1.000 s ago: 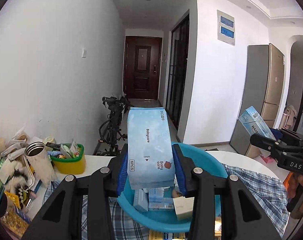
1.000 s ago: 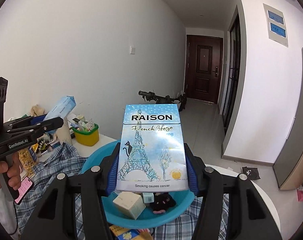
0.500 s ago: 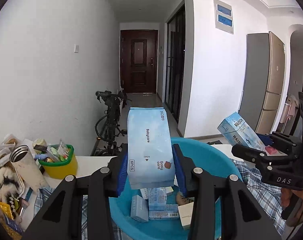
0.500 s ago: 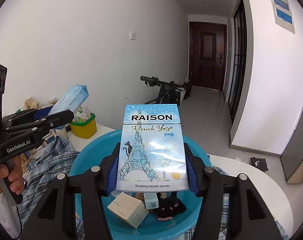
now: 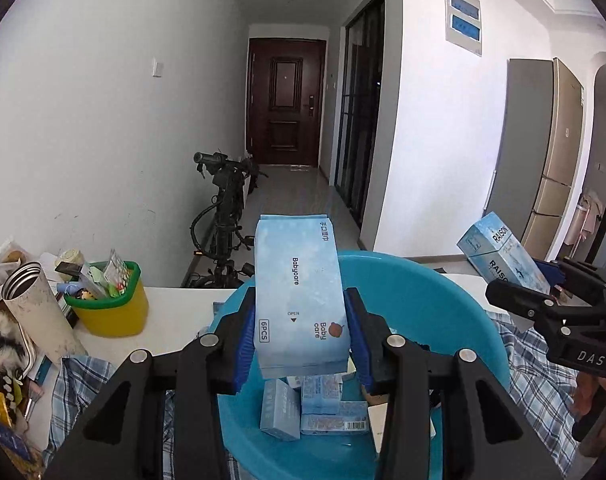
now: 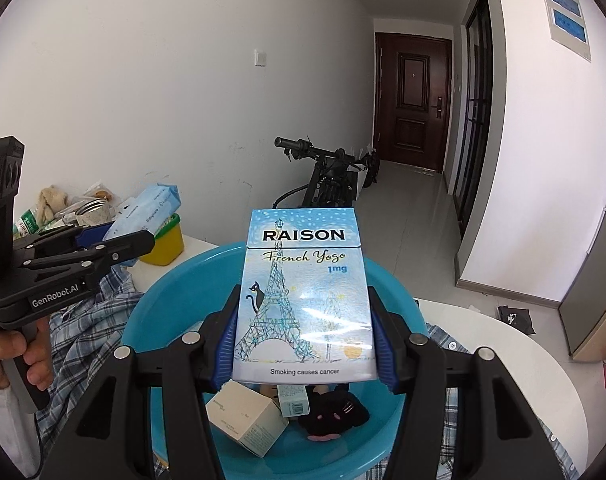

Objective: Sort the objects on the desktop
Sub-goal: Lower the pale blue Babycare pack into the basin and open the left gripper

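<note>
My left gripper (image 5: pixel 301 332) is shut on a light blue Babycare wipes pack (image 5: pixel 297 284) and holds it upright over a blue plastic basin (image 5: pixel 435 304). My right gripper (image 6: pixel 305 340) is shut on a blue RAISON cigarette box (image 6: pixel 303 300) over the same basin (image 6: pixel 163 300). The basin holds small blue boxes (image 5: pixel 315 404), a cream box (image 6: pixel 245 420) and a black plush toy (image 6: pixel 335 416). The right gripper with its box (image 5: pixel 503 256) also shows in the left wrist view, and the left gripper with its pack (image 6: pixel 147 212) in the right wrist view.
A yellow tub with a green rim (image 5: pixel 111 304) full of small items stands on the white table at the left. A steel-rimmed flask (image 5: pixel 35 308) and clutter lie beside it. A plaid cloth (image 6: pixel 87 324) lies under the basin. A bicycle (image 5: pixel 227 216) stands behind the table.
Both grippers have moved forward and lower over the basin, each still holding its item. The two grippers have drawn closer together.
</note>
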